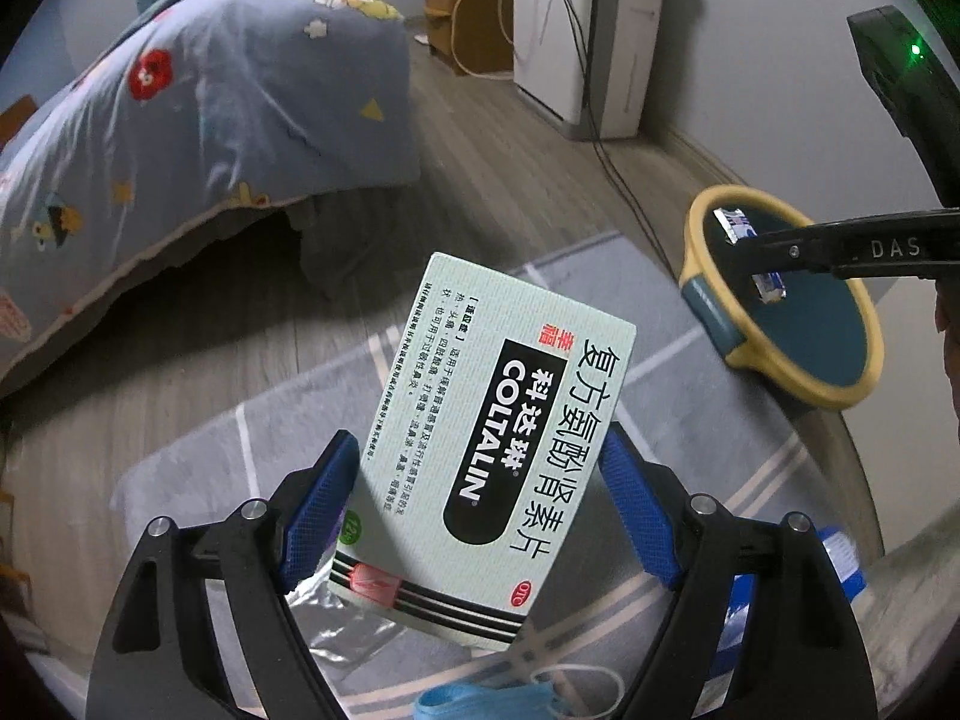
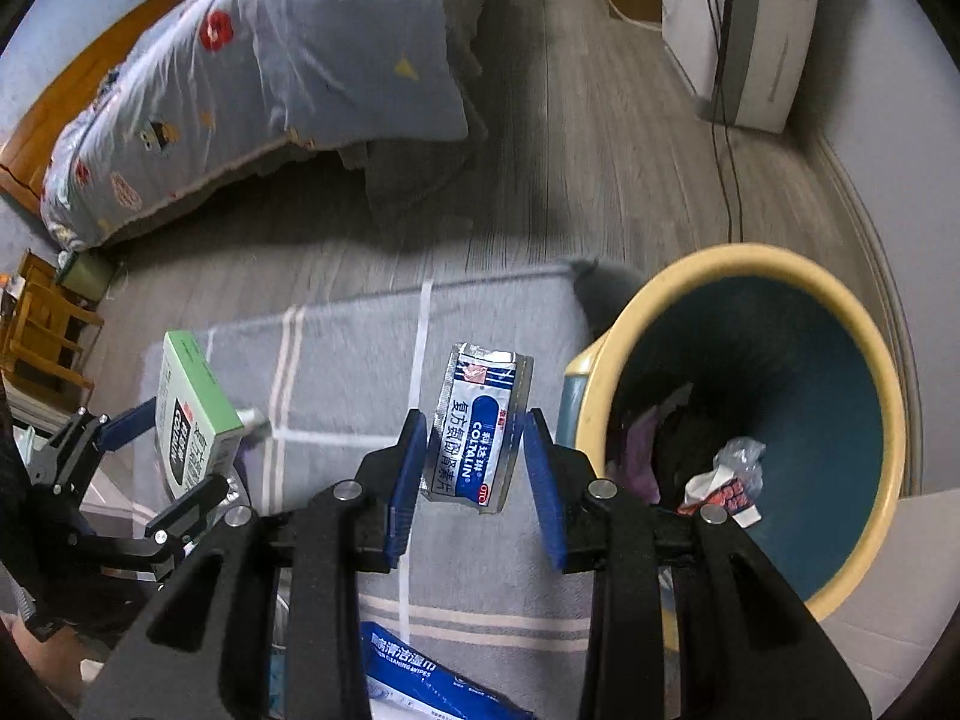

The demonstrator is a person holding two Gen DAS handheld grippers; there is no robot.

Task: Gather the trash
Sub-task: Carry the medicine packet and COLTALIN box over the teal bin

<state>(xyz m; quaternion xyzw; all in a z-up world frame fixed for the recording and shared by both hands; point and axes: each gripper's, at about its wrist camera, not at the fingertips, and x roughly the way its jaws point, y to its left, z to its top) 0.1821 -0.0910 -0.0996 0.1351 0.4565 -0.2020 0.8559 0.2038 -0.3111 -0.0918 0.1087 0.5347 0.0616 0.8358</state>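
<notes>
My left gripper [image 1: 480, 456] is shut on a pale green Coltalin medicine box [image 1: 486, 456] and holds it above the grey rug; the box also shows at the left of the right wrist view [image 2: 192, 414]. My right gripper [image 2: 477, 438] is shut on a silver and blue Coltalin sachet [image 2: 480, 426], held just left of the bin. The yellow-rimmed, dark blue trash bin [image 2: 624, 324] holds crumpled wrappers [image 2: 726, 480]. In the left wrist view the bin [image 1: 714, 324] is at the right, with my right gripper's fingers [image 1: 828, 240] over its mouth.
A bed with a blue patterned quilt [image 1: 180, 138] stands to the left. A white appliance [image 1: 576, 30] with cables [image 1: 618, 168] stands by the far wall. A blue face mask [image 1: 498, 696], a silver foil pack [image 1: 342, 618] and a blue wipes pack [image 2: 420, 678] lie on the rug [image 2: 348, 348].
</notes>
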